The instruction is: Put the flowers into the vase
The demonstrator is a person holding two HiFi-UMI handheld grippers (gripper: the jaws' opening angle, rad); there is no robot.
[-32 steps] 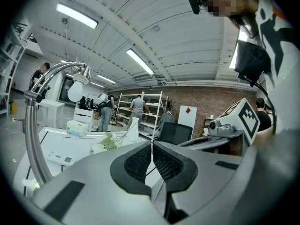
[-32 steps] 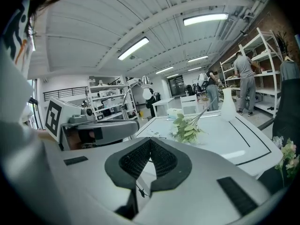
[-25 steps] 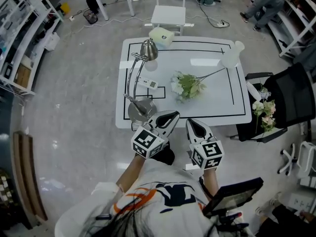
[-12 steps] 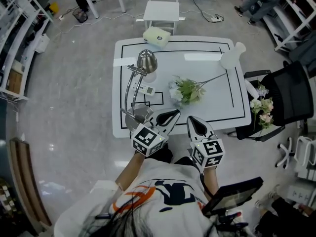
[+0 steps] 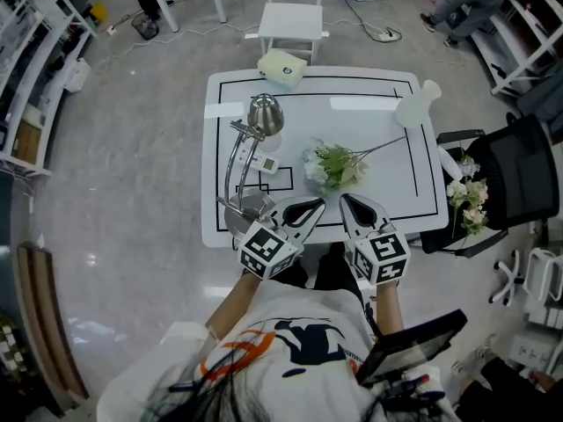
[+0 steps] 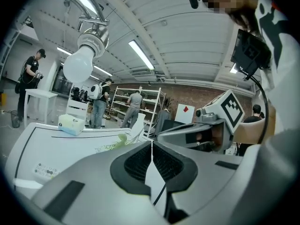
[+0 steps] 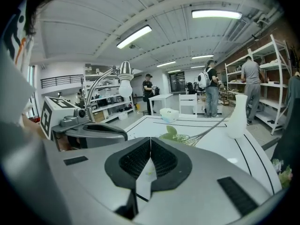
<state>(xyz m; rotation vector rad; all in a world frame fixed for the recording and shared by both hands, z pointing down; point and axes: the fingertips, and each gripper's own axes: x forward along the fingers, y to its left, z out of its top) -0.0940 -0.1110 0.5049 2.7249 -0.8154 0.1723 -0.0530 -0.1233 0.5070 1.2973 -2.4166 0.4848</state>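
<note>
Head camera: mounted on my head, above the near edge of the table (image 5: 352,121), facing steeply down. It takes in the whole tabletop from some way off.

Left gripper camera: set behind my left gripper (image 6: 151,143), low at the table's near edge. It faces almost level across the table, close under the lamp (image 6: 79,62).

Right gripper camera: set behind my right gripper (image 7: 150,139) at the same edge, tilted slightly down across the table.

All three views share the tabletop and lamp. Each gripper camera also catches my other gripper alongside.

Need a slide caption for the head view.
Left hand-held gripper and right hand-held gripper, both shut and empty, at the table edge; flowers lie mid-table, vase stands far right.
</note>
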